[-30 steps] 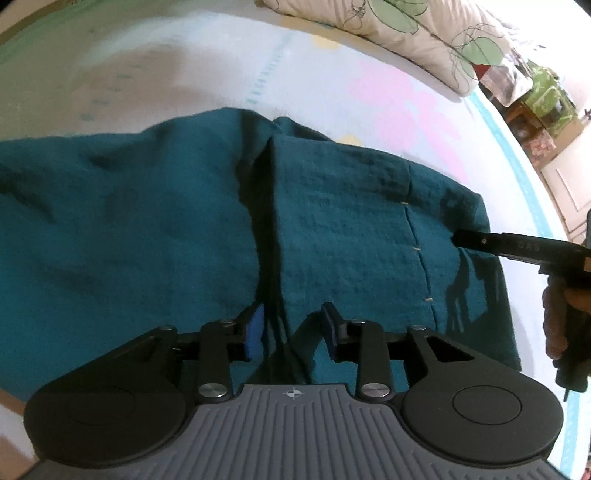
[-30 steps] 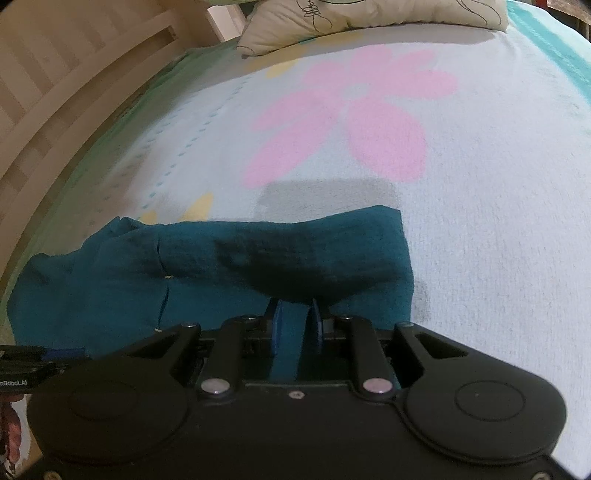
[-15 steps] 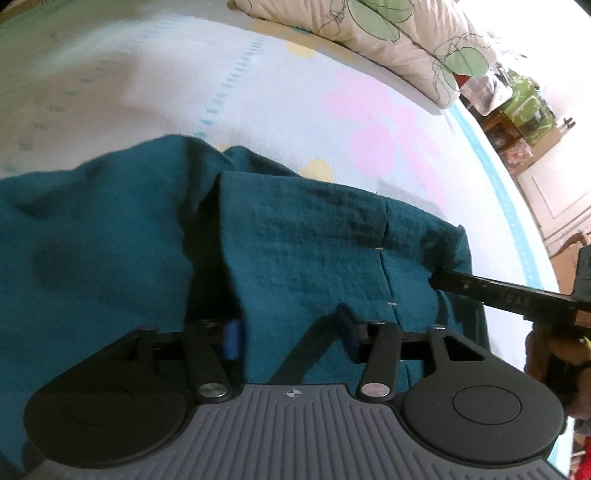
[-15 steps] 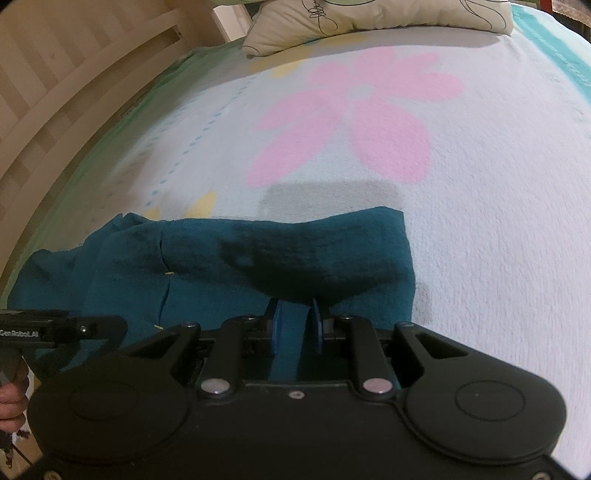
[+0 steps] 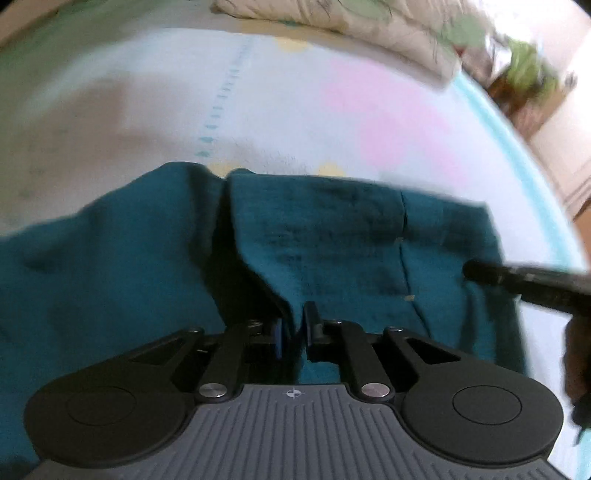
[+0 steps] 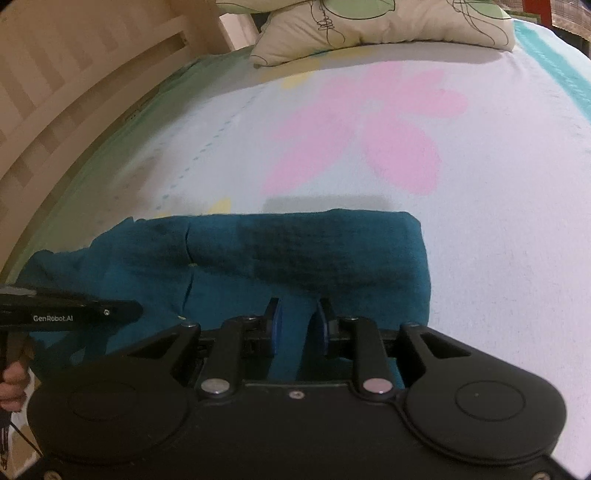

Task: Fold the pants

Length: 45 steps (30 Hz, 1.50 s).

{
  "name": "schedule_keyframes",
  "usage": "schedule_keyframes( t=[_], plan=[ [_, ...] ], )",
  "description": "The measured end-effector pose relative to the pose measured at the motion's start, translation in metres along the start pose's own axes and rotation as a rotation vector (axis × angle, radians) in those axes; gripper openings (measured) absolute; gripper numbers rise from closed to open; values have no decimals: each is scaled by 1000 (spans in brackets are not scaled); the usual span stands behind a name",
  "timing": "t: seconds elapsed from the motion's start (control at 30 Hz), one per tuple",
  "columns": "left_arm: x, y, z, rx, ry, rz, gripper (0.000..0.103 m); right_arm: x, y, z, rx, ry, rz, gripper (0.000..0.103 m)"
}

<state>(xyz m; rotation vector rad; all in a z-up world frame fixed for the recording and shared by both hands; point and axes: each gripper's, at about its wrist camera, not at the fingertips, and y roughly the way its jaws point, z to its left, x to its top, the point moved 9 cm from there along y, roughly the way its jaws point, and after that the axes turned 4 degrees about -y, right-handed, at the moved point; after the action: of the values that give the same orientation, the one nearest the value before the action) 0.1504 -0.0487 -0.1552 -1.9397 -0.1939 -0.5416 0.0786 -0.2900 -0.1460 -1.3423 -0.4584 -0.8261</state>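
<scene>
On the bed sheet with a pink flower print, the teal pants lie partly folded, with the long axis going from left to right across both views. One short end is near the right side, and the rest runs to the left. The left gripper has its jaws almost together, pinching a raised fold of the pants. The right gripper has narrow jaws with the near edge of the fabric between them. A pillow lies at the far end.

Black tongs, blue pads
</scene>
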Motion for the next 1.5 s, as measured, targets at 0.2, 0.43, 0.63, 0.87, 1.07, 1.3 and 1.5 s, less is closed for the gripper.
schedule_keyframes(
  t=[0.2,0.43,0.63,0.87,1.07,1.3,1.5],
  plan=[
    [10,-31,20,29,-93,-79,15,12,-12,27,29,-67,-65,32],
    [16,-84,74,125,-210,-205,17,21,5,88,146,-184,-54,32],
    [4,-110,119,188,-306,-234,26,24,35,139,227,-288,-35,31],
    [-14,-123,151,229,-385,-225,26,35,70,183,279,-357,-21,27],
    [-29,-134,164,238,-384,-222,29,54,114,164,148,-304,26,15],
    [-57,-158,188,231,-459,-251,45,45,113,172,101,-371,-3,16],
    [-74,-174,209,313,-481,-261,70,48,114,171,109,-360,9,16]
  ],
)
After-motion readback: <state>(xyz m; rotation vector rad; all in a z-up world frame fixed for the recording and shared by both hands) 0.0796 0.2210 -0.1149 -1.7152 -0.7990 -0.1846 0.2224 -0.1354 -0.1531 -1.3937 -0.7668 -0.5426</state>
